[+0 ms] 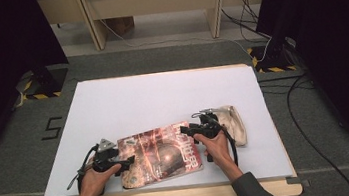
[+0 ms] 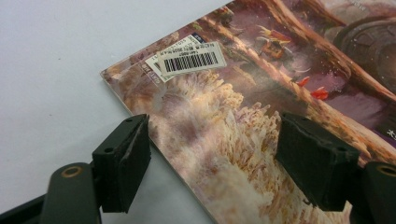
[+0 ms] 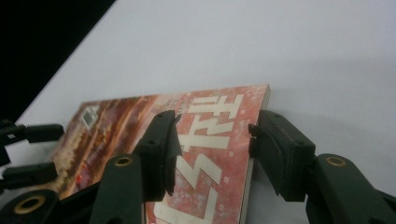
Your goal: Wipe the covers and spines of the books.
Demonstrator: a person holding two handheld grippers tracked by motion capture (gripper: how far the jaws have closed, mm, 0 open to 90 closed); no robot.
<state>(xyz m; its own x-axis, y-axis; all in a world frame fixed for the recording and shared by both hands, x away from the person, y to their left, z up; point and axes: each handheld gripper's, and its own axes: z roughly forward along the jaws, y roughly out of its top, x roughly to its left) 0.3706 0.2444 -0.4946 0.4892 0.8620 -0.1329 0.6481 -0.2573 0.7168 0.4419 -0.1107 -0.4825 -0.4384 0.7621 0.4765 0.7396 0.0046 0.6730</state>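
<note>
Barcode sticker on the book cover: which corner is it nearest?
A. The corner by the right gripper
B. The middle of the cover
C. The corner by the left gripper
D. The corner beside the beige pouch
C: the barcode sticker sits at the book corner ahead of the left gripper.

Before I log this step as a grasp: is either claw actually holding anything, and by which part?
Nothing is held. The left claw straddles the reddish glossy magazine's near edge, the right claw its spine edge, both open.
</note>
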